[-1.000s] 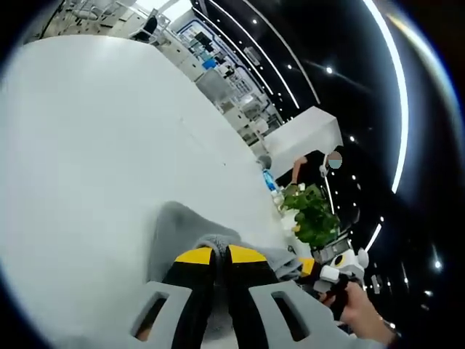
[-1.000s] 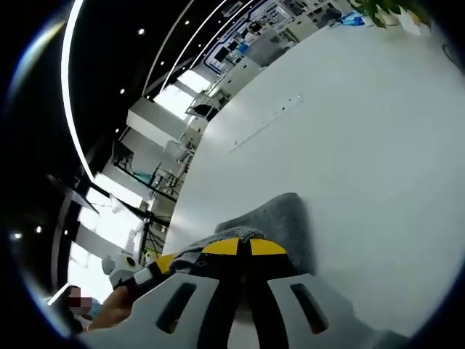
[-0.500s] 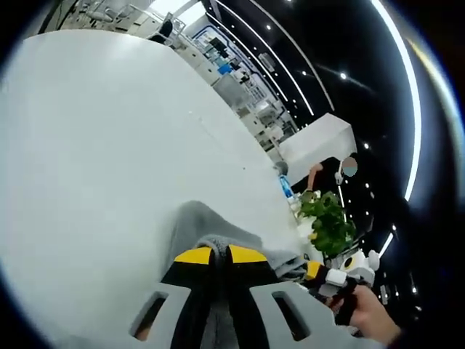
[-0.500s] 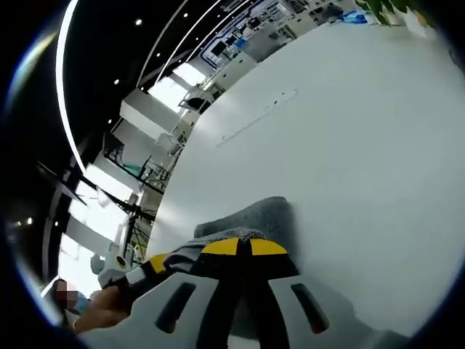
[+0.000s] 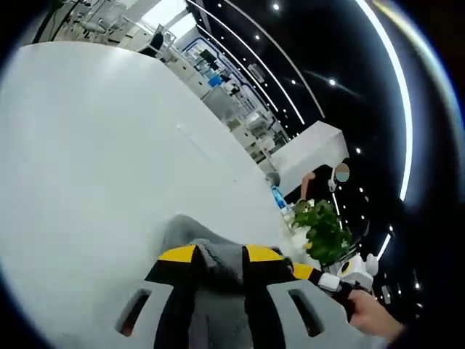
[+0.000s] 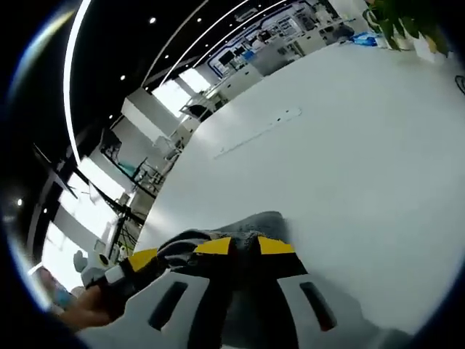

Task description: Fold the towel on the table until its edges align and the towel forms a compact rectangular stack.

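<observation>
Towel [image 5: 190, 234], grey, bunched, fuzzy

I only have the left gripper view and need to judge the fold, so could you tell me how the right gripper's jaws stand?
Observer: In the right gripper view, the right gripper has its jaws apart, with grey towel bunched between them.
Operator: Thank you. Does towel reach past its tips?
Observer: Yes, a rounded edge rests on the white table just beyond them.
Operator: Is my left gripper seen there?
Observer: Yes, the left gripper comes in from the left, beside the towel, a hand behind it.
</observation>
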{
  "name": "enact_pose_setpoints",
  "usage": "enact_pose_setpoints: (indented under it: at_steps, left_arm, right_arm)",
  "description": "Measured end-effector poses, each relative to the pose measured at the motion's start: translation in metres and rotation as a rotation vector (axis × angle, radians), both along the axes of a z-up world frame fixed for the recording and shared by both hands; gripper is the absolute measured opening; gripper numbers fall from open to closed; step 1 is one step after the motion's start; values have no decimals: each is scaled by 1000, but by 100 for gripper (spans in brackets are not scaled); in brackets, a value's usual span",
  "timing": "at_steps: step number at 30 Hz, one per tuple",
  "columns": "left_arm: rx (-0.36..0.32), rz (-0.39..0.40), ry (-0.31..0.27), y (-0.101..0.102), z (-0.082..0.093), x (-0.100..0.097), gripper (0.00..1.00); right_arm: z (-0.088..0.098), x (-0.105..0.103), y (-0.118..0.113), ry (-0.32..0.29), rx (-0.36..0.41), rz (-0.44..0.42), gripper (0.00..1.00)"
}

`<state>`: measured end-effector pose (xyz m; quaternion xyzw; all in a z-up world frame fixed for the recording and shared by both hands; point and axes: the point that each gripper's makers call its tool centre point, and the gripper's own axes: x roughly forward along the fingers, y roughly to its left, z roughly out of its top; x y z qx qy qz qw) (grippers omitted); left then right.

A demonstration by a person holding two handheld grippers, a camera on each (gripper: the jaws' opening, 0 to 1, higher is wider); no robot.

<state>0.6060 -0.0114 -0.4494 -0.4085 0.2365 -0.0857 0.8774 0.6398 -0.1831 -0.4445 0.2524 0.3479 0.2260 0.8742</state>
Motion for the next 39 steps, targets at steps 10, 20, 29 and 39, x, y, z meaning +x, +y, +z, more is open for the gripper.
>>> enact_pose_setpoints:
  at_steps: [10, 20, 29, 39]
  left_arm:
    - [197, -92, -36, -5, 10, -5, 37]
    - [538, -290, -15, -7, -8, -23, 48]
    - [496, -251, 38, 10, -20, -25, 43]
    - [503, -360, 77, -5, -44, -20, 21]
  right_arm:
    - [9, 1, 0, -37, -15, 51, 19]
    - [1, -11, -1, -80, -137, 159, 25]
    - [-20, -23, -4, -48, -209, 186, 26]
    - [-42, -32, -3, -3, -240, 181, 20]
